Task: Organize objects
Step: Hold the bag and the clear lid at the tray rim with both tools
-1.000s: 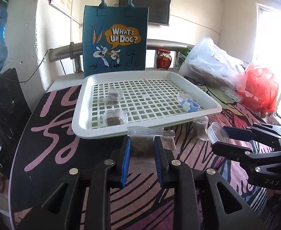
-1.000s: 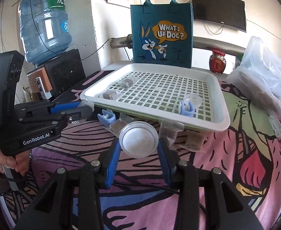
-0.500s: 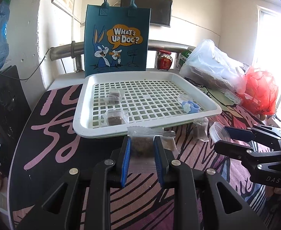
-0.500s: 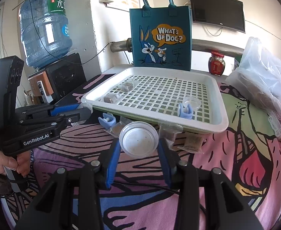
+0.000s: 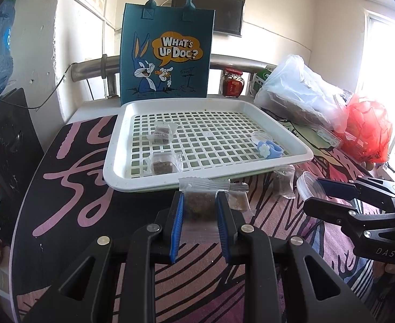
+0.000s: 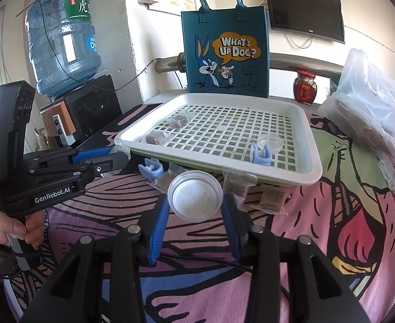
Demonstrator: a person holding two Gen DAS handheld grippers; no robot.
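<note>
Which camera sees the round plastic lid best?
The right wrist view. The round lid faces that camera nearly flat-on, held between the right gripper's fingers. In the left wrist view, the lid shows only edge-on at the right, partly hidden by that gripper.

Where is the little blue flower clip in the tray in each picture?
Left wrist: the blue flower clip lies at the white tray's right edge, right of centre.
Right wrist: the clip stands near the tray's front rim, right of centre.
Shared landmark: the clear round lid beside it.
</note>
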